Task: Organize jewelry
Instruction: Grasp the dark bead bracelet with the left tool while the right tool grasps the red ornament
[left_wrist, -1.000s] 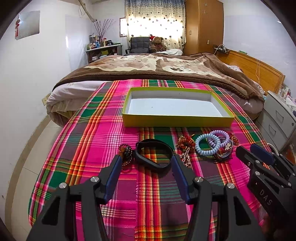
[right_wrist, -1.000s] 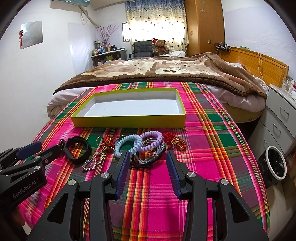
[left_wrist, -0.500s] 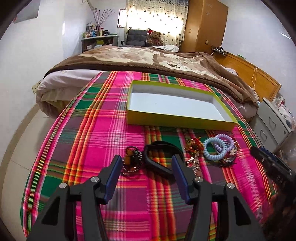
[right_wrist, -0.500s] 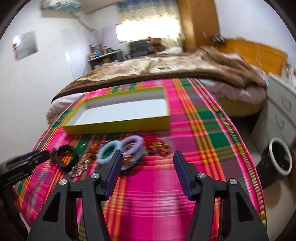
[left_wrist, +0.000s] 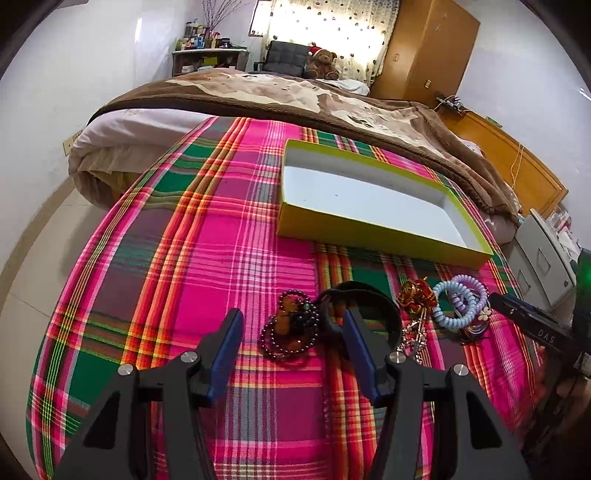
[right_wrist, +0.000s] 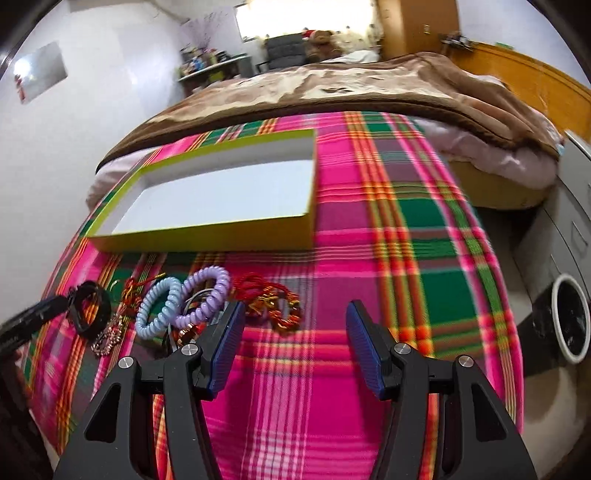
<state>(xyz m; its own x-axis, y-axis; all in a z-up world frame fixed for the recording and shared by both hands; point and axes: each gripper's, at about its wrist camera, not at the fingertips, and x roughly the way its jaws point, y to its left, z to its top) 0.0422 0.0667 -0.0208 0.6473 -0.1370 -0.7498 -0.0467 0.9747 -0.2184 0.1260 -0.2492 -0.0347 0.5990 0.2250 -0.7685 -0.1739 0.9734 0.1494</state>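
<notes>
Jewelry all loose on plaid blanket (left_wrist: 221, 236) on bed, in row just before yellow box (left_wrist: 373, 225); box empty, nothing sorted yet, whole job left; count: one dark bead bracelet (left_wrist: 291, 332), one black band (left_wrist: 373, 299), two coil ties (right_wrist: 184, 302), one red-gold cord piece (right_wrist: 273, 302), few tangled bits uncountable; left gripper (left_wrist: 291, 343) jaws open around beads, gripping nothing; right gripper (right_wrist: 295, 339) jaws wide, empty.

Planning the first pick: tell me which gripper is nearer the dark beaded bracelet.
Left. The left gripper is open right over the dark beaded bracelet, framing it. The right gripper is open at the row's other end, by the red-and-gold cord piece.
</notes>
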